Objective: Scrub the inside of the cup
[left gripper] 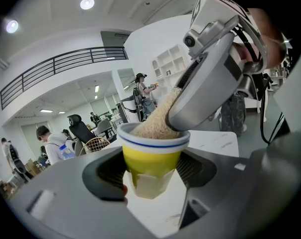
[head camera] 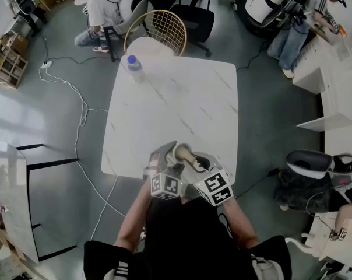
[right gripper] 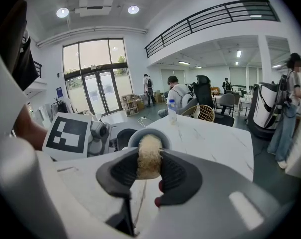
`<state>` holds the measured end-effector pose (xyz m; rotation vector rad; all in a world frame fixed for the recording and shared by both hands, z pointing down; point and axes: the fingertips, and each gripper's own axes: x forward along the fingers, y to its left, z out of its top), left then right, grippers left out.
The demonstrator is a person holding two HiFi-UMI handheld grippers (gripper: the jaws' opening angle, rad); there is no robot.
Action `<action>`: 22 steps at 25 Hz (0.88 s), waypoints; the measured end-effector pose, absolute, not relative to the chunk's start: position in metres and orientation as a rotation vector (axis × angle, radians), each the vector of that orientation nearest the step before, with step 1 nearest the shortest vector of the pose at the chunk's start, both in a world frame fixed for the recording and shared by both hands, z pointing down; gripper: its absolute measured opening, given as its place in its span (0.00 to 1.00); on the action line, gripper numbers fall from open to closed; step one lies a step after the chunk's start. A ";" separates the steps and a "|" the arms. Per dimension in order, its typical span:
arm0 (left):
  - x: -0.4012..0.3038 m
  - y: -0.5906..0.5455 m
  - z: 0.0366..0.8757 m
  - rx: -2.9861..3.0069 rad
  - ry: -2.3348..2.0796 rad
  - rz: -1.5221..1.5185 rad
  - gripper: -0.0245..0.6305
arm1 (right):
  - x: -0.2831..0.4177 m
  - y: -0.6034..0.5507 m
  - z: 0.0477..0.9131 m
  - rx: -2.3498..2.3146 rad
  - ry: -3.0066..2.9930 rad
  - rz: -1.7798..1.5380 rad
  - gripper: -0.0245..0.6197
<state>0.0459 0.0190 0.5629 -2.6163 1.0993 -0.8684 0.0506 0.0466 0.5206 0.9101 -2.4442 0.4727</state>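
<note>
Cup [left gripper: 151, 158] inside not vis.: scrubber [left gripper: 158, 119] plugs the mouth, its tip buried in there. Bottle [head camera: 134, 66] label too small to read. Seated person [head camera: 106, 4] partly cut off at top edge. Far-off people [left gripper: 93, 117] in left gripper view too small to make out.

sponge [left gripper: 158, 117] in cup [left gripper: 151, 158], bottle [head camera: 134, 67] on table [head camera: 182, 107]

Water bottle [head camera: 133, 66] on marble table [head camera: 182, 107]
</note>
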 end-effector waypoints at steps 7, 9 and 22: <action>0.043 0.020 0.562 -2.609 1.111 -0.877 0.51 | 0.047 0.056 0.522 0.878 -2.440 0.484 0.20; 0.042 0.022 0.563 -2.610 1.114 -0.877 0.51 | 0.049 0.057 0.525 0.877 -2.433 0.493 0.20; 0.043 0.025 0.563 -2.627 1.096 -0.854 0.51 | 0.056 0.050 0.526 0.907 -2.413 0.522 0.20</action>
